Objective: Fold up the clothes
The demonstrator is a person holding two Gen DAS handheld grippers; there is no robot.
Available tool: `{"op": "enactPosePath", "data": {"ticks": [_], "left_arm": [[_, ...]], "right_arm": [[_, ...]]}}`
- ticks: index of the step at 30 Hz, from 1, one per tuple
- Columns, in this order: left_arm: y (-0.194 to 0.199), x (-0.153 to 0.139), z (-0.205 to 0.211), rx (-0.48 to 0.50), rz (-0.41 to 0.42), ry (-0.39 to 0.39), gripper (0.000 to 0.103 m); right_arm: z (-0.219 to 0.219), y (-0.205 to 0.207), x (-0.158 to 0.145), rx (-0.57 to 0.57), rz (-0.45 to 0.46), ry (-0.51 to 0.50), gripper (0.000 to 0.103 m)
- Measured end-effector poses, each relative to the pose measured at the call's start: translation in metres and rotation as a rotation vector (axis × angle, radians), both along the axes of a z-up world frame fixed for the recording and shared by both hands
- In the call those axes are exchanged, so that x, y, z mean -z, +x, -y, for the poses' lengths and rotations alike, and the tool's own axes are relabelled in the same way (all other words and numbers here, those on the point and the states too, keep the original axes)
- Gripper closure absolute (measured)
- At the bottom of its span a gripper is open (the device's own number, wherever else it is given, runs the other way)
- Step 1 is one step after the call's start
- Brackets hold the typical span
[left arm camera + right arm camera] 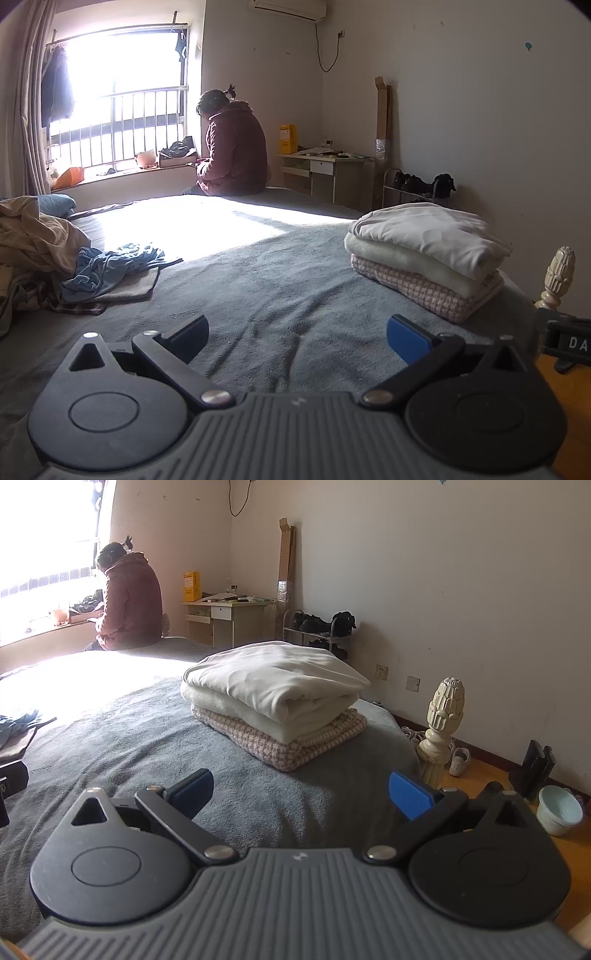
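Note:
A folded stack of clothes [424,254], white on cream on pink check, rests on the grey bed [280,288] at the right; the right wrist view shows the stack [277,698] straight ahead. A crumpled blue garment [110,266] lies on a grey-brown cloth at the left, beside a heap of unfolded beige clothes [33,240]. My left gripper [297,332] hovers open over bare blanket, holding nothing. My right gripper [301,788] is open too, just short of the stack, with nothing between its fingers.
A person in a maroon jacket [232,147] sits on the bed's far edge by the window. A carved bedpost finial [441,727] marks the near right corner. A desk [225,620], a shoe rack [317,627], shoes and a bowl [557,808] stand on the floor by the wall.

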State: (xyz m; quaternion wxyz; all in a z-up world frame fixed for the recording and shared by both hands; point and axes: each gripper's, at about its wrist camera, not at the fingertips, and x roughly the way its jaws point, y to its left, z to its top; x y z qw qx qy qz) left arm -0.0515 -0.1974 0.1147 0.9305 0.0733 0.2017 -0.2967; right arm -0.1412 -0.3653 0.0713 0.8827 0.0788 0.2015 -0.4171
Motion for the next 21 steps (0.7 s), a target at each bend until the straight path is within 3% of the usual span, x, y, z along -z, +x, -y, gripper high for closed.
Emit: {"op": "enactPosePath", "data": {"ticks": [21], "left_arm": [[0.005, 0.0025, -0.0019, -0.011, -0.017, 0.007, 0.0]], "right_arm": [[-0.0004, 0.0079, 0.0019, -0.006, -0.002, 0.015, 0.001]]}}
